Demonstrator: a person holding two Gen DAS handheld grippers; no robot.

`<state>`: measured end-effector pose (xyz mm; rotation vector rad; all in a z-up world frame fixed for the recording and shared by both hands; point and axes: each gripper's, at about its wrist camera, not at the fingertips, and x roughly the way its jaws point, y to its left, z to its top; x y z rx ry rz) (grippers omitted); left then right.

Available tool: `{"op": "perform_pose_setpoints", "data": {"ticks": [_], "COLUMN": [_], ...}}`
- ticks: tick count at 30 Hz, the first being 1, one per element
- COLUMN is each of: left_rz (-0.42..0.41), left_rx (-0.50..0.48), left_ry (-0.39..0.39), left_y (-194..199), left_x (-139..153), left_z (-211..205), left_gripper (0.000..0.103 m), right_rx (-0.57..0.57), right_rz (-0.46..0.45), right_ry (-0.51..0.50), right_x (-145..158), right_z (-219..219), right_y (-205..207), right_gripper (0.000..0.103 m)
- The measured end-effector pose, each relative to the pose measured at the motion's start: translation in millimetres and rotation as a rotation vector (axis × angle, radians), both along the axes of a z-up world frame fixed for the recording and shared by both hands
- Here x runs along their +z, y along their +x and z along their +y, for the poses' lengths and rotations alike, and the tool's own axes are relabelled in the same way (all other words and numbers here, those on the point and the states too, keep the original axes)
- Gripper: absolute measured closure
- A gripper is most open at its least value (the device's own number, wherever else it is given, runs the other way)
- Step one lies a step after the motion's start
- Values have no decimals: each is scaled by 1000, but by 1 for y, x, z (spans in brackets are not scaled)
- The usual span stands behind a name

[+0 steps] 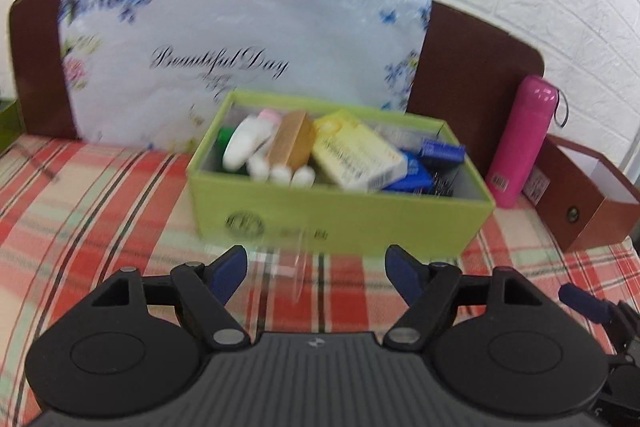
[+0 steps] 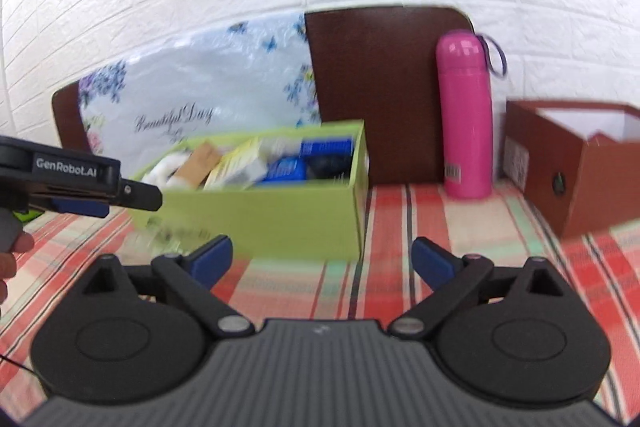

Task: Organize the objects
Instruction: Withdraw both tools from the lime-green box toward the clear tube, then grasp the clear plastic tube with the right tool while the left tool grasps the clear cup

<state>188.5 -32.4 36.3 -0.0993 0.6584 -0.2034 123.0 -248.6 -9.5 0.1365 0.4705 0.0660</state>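
The green box sits on the bed, on its plaid cover, about midway across and toward the headboard. It is open at the top and packed: a white bottle, a tan box, a yellow box, blue packets and three white caps along the near wall.

The left claw stands open, with nothing pressed between its blue pads. The green box lies straight ahead of it, its near wall just beyond the fingertips and not touching them. A faint, blurred clear thing shows between the fingers on the cover; what it is cannot be told.

The right claw is open too, and empty. From it the green box lies ahead and to the left, its near right corner just beyond the gap between the fingers. The left claw reaches in from the left edge of that view, its tip near the box's left end.

A floral pillow leans on the headboard behind the box. A pink flask stands upright by the headboard, right of the box and apart from it. A brown box sits at the bed's right edge.
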Motion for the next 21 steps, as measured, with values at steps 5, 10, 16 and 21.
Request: {"op": "perform_pose_setpoints", "data": {"ticks": [5, 10, 16, 21], "left_rz": [41, 85, 131, 130], "left_rx": [28, 62, 74, 75], "left_ry": [28, 22, 2, -17], "left_y": [-25, -49, -58, -40], "left_x": [-18, -38, -53, -52], "left_z": [7, 30, 50, 48], "left_gripper": [24, 24, 24, 24], "right_rx": [-25, -27, -37, -43], "right_rz": [92, 173, 207, 215], "right_ry": [56, 28, -18, -60], "right_x": [-23, -42, -55, -53], "right_z": [2, 10, 20, 20], "right_y": [-31, -49, -56, -54], "right_gripper": [5, 5, 10, 54]}}
